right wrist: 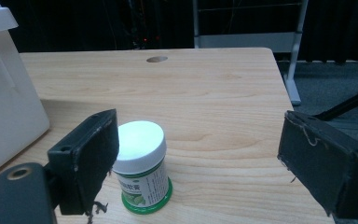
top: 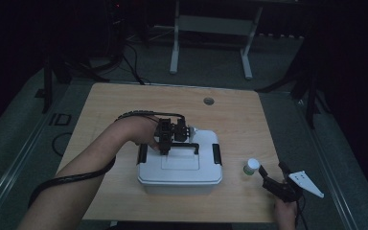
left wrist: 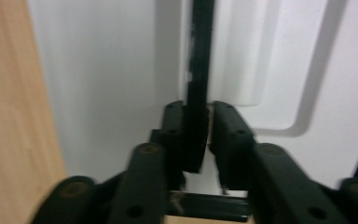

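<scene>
Pale matt wood-grain table (top: 239, 115), smooth white plastic box (top: 179, 175), glossy paper-labelled bottle (right wrist: 142, 165).

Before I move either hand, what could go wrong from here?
1. The left gripper is shut on the box's black handle near one end, so lifting could tip the white box.
2. The right gripper is open, its left pad beside the small bottle; closing off-centre may knock the bottle over.

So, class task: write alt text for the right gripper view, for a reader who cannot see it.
A small white-capped bottle with a green label stands upright on a wooden table, between the open right gripper jaws and close to the left-hand jaw. A white box sits at the left edge; dark room beyond.
</scene>
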### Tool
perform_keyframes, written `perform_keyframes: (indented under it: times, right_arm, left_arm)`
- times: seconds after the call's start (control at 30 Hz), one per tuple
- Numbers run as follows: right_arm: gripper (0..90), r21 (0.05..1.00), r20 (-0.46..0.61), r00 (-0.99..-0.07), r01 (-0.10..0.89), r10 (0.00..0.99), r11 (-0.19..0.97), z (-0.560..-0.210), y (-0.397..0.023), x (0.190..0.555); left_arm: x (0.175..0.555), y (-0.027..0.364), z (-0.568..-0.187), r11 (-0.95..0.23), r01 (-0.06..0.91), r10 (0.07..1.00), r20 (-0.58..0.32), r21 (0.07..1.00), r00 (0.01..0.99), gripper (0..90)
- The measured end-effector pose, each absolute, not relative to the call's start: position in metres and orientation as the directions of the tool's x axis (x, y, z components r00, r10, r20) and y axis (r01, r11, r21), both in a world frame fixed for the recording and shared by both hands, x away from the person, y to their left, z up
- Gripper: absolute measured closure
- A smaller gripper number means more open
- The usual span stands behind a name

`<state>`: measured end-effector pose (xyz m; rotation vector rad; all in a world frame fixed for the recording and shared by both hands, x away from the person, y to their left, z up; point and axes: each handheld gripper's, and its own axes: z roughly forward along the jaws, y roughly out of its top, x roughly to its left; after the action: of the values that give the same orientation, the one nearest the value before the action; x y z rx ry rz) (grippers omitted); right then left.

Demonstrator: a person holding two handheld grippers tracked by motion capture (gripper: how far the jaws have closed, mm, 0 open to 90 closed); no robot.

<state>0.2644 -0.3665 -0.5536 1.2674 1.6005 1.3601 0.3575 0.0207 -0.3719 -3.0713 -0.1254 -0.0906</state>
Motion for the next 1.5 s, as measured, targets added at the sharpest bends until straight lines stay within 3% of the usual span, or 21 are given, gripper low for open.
perform_keyframes:
  times: [0.07, 0.6, 1.0, 1.5]
  right_arm:
    - [12.0, 0.969, 0.091, -0.3, 0.246, 0.95, -0.016, -0.554, -0.366, 0.265]
    - [11.9, 0.969, 0.088, -0.302, 0.248, 0.949, -0.01, -0.554, -0.366, 0.265]
    - [12.0, 0.969, 0.089, -0.301, 0.248, 0.949, -0.012, -0.554, -0.366, 0.265]
    - [12.0, 0.968, 0.091, -0.301, 0.251, 0.949, -0.013, -0.554, -0.366, 0.265]
  left_arm:
    - [0.357, 0.019, -0.372, -0.995, 0.083, 0.081, 0.052, -0.055, 0.995, 81.7]
    - [0.367, 0.02, -0.371, -0.994, 0.094, 0.095, -0.012, -0.048, 0.995, 83.2]
    - [0.365, 0.02, -0.357, -0.997, 0.06, 0.059, 0.013, -0.04, 0.998, 83.4]
    - [0.361, 0.036, -0.331, -0.995, 0.096, 0.095, 0.048, -0.02, 0.994, 83.4]
